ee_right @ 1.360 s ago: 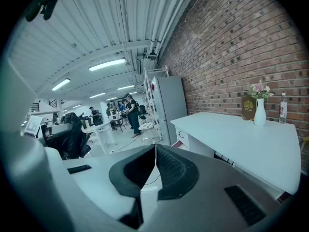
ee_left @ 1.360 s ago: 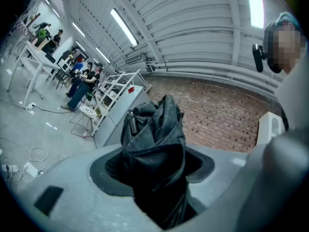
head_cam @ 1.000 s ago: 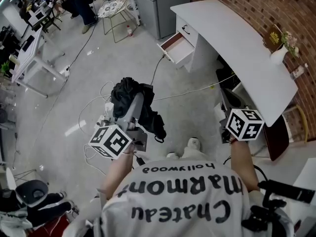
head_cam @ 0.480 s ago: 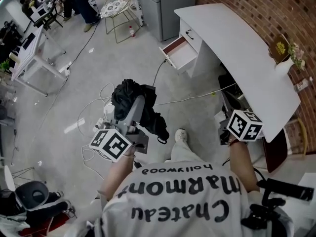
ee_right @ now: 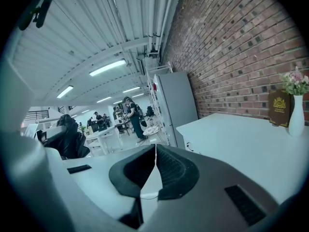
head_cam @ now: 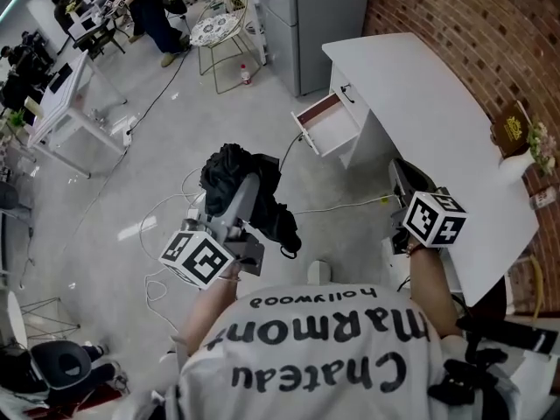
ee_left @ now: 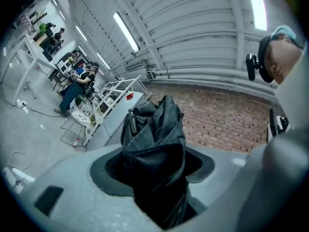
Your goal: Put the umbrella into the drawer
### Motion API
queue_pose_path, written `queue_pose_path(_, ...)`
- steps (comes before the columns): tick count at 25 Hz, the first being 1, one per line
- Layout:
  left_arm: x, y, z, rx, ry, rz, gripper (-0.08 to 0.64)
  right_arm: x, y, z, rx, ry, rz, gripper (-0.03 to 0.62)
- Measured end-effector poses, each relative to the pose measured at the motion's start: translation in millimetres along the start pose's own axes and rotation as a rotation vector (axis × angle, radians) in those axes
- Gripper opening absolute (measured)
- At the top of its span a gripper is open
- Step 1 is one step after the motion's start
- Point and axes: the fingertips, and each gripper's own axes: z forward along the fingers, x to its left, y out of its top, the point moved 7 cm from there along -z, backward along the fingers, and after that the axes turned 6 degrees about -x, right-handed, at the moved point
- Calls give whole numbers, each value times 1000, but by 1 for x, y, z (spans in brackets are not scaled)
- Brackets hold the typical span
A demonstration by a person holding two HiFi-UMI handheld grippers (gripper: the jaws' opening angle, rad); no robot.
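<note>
left gripper [ee_left: 153,170] jaws clamped on folded black umbrella [ee_left: 155,129] | right gripper [ee_right: 153,170] jaws pressed together, nothing between | drawer [head_cam: 328,123] open under white worktop [head_cam: 429,129], well apart from umbrella

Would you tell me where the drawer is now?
In the head view, the drawer juts open from the white desk, up and right of the umbrella.

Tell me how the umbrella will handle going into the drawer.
Likely floppy: the umbrella is loose fabric, bunching and sagging around the left gripper. Probably light: that one gripper carries it alone. Loose folds may snag on the rim of the open drawer.
</note>
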Motion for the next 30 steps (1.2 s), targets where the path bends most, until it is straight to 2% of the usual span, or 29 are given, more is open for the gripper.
queue_pose_path(6, 8, -7, 63, -7, -3, 9, 258, -39, 23, 43, 4, 17, -24, 18)
queue_pose_path(10, 18, -23, 90, -8, -17, 4, 258, -61, 21, 63, 27, 19, -25, 18)
queue_pose_path(17, 40, -39, 113, 22, 29, -45, 258, -71, 6, 93, 78, 26, -12, 18)
queue_pose_path(24, 62, -44, 144, 45, 4, -51, 258, -79, -4, 129, 114, 19, 3, 18)
queue_pose_path(30, 100, -47, 204, 88, -30, -67, 258, -96, -2, 176, 137, -26, 18, 18)
